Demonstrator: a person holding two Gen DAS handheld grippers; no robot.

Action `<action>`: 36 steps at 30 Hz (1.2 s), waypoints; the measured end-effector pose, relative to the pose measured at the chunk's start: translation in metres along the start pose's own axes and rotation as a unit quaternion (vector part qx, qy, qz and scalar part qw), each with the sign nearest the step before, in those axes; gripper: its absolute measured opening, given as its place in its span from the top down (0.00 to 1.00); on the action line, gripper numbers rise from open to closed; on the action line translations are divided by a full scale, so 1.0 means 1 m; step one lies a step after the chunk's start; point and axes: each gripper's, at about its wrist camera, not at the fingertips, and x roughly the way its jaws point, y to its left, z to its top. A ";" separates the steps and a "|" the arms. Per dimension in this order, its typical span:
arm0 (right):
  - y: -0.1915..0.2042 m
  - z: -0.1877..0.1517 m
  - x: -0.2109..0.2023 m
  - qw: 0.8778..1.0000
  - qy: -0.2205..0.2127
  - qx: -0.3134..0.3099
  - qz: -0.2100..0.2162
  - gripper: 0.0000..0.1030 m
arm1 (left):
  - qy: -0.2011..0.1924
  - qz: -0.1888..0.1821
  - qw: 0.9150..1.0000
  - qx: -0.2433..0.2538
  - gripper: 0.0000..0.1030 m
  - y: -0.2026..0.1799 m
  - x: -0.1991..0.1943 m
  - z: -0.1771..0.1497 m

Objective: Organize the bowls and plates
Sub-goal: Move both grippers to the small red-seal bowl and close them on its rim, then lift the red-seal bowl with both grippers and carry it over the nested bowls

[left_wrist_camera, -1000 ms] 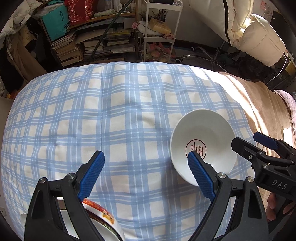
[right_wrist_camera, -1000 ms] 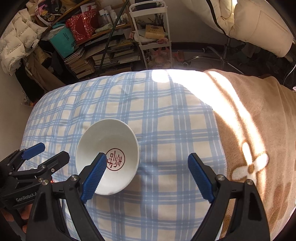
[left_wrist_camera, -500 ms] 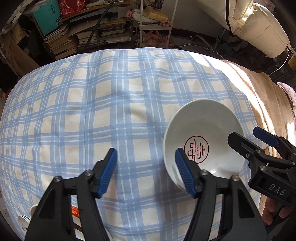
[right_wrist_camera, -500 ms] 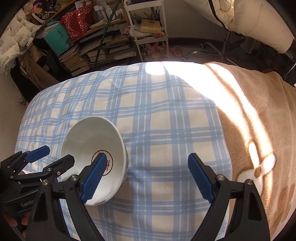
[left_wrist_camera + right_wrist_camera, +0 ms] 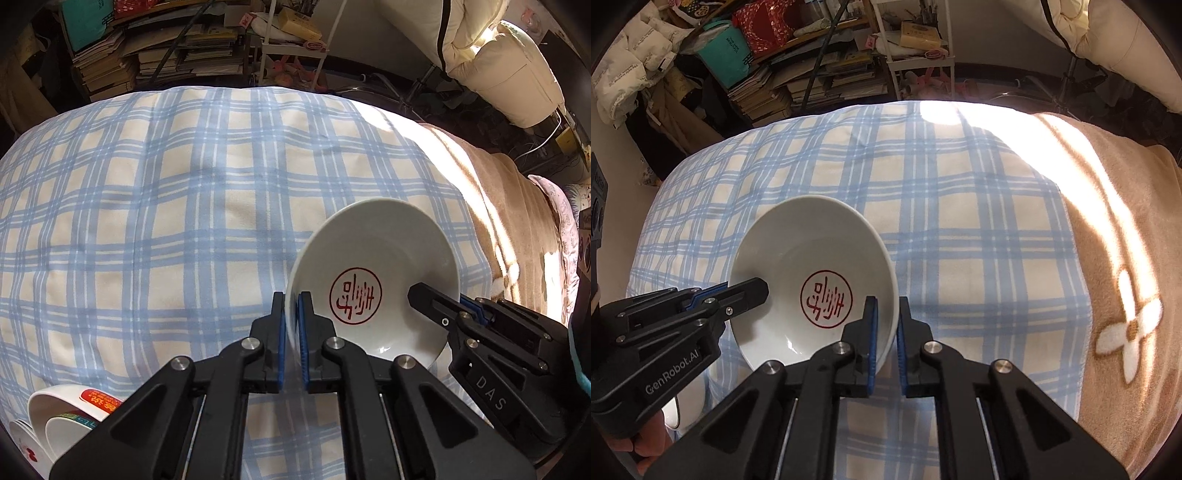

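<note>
While both sets of jaws have just been closing, the left gripper (image 5: 290, 317) is now pinching the near-left rim of the white bowl (image 5: 373, 284), and the right gripper (image 5: 885, 325) is pinching the opposite rim, one pad inside and one outside each. With both claws clamping it, the bowl is sitting between them on the plaid cloth (image 5: 147, 206), probably ready for lifting toward the stack. One bowl is being held; below the left claw, two more bowls (image 5: 62, 417) are nesting, with the edge of perhaps a third dish showing beside them.
</note>
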 end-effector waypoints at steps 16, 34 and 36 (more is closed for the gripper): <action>0.038 -0.028 -0.041 1.000 -0.013 0.005 0.014 0.90 | -0.023 -0.004 1.000 -0.020 0.93 0.025 -0.059 -0.031; 0.104 -0.055 -0.089 0.998 -0.037 -0.031 0.045 0.90 | -0.066 0.013 0.997 -0.035 0.93 0.064 -0.140 -0.080; 0.112 -0.059 -0.092 0.997 -0.038 -0.036 0.048 0.90 | -0.068 0.012 0.997 -0.046 0.93 0.070 -0.145 -0.085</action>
